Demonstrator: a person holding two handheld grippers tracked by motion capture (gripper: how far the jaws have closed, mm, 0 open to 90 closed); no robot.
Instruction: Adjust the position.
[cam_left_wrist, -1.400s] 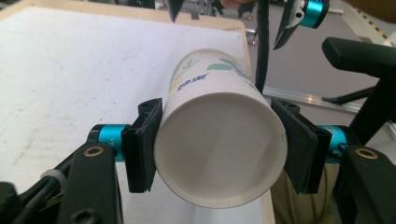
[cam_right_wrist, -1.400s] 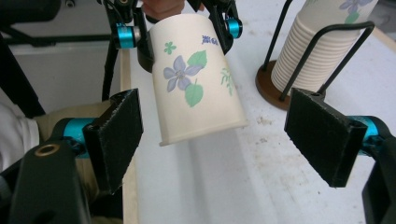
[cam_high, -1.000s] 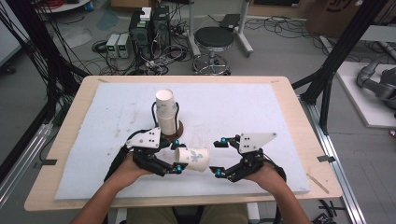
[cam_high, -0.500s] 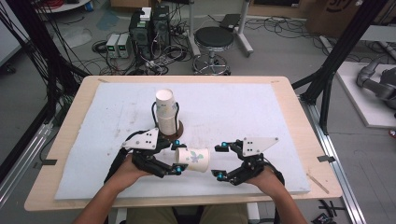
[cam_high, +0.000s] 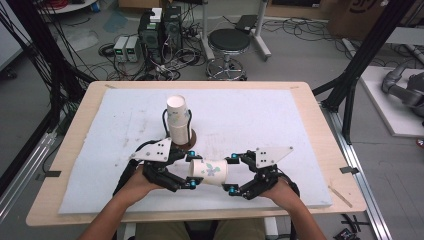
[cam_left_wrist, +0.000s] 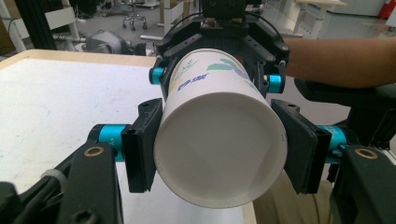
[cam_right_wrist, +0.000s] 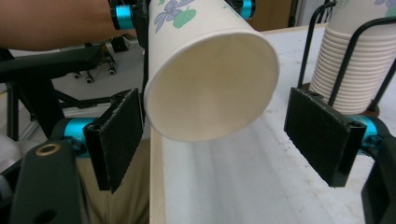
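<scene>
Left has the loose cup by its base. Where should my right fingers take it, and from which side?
Take the cup on its wall just behind the open rim, coming end-on from the mouth side. It lies level between the hands with its mouth toward the right gripper, whose fingers stand open either side of the rim. Close gently: the thin paper rim may crush. The left gripper stays clamped near the base.

Wooden table (cam_high: 320, 130) with a white mat (cam_high: 260, 115) covering most of its top. Grey concrete floor (cam_high: 300, 55) beyond the table's far edge. Round black stool (cam_high: 228, 41) on a chrome base past the far edge; computer towers (cam_high: 159, 27) and tangled cables (cam_high: 165, 65) left of it. Black frame struts (cam_high: 362, 55) off the far right corner. Cardboard box (cam_high: 357, 10) further back.
</scene>
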